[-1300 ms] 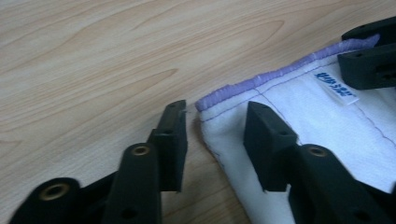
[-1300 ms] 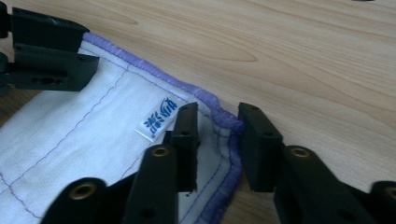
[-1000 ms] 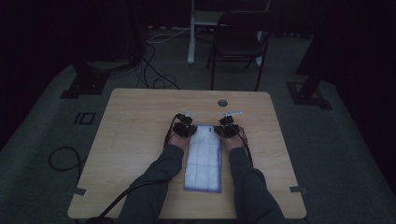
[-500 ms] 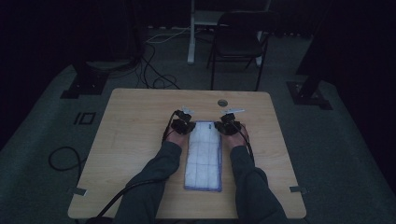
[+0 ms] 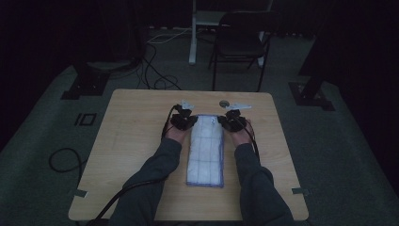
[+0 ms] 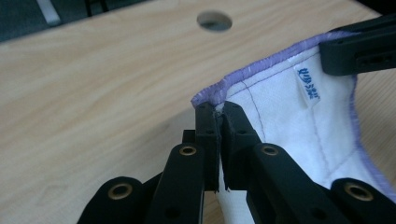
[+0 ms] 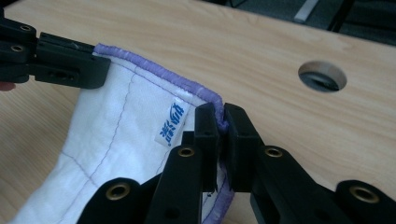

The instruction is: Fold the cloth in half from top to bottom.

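A white quilted cloth [image 5: 205,149] with a purple hem lies lengthwise on the middle of the wooden table [image 5: 131,136]. My left gripper [image 5: 189,120] is shut on the cloth's far left corner [image 6: 211,99]; its jaws have just been closing on the fabric. My right gripper [image 5: 224,121] is shut on the far right corner [image 7: 215,103]. Both corners are raised a little off the table, and the far hem sags between them. A small white label with blue print [image 7: 170,122] hangs near the right corner. In the left gripper view the right gripper's jaw [image 6: 364,46] reaches in from the upper right.
A round cable hole [image 5: 224,103] is cut in the table just beyond the grippers. A black chair [image 5: 242,44] and a white post stand past the far edge. Cables lie on the dark floor at the left. Bare wood flanks the cloth.
Both grippers have risen slightly, lifting the cloth's far edge off the table. The near part of the cloth still lies flat.
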`<state>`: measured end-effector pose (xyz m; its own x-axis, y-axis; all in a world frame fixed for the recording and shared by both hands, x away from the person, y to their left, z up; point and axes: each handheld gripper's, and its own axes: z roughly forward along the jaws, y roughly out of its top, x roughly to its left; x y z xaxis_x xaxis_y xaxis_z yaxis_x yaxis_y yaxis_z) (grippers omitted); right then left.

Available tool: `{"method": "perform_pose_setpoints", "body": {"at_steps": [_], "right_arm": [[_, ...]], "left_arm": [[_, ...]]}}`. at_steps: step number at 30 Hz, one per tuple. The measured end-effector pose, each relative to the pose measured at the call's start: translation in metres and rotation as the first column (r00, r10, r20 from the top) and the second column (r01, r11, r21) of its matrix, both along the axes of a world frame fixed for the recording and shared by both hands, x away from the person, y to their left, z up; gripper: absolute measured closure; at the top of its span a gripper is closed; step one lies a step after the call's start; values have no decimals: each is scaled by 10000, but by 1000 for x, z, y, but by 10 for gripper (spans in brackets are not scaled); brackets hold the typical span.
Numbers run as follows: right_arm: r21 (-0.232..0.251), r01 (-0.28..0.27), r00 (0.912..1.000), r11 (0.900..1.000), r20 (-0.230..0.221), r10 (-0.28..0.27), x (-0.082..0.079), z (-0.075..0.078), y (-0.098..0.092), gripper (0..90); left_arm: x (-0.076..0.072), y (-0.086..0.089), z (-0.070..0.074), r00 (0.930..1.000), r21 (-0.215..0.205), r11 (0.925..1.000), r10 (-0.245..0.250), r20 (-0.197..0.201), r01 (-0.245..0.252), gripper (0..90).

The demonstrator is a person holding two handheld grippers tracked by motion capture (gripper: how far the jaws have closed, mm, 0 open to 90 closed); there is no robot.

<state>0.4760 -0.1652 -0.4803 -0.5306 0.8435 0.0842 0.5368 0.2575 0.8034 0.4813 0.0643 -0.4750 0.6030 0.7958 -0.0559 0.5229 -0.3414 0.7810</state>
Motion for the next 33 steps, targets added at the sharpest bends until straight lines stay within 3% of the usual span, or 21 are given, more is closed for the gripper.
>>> {"method": "perform_pose_setpoints", "body": {"at_steps": [4,22,33], "right_arm": [[184,-69,9998,9998,178,65,-3,7,-3,858],[-43,-953,9905,9954,990,952,-33,37,0,857],[120,-1181,9857,9929,1228,1158,-56,34,1,857]], "left_arm": [[-2,0,10,9997,-111,9999,-83,222,86,871],[-28,16,25,9971,-575,9975,-375,657,413,870],[-50,23,26,9951,-730,9958,-485,858,548,869]]}}
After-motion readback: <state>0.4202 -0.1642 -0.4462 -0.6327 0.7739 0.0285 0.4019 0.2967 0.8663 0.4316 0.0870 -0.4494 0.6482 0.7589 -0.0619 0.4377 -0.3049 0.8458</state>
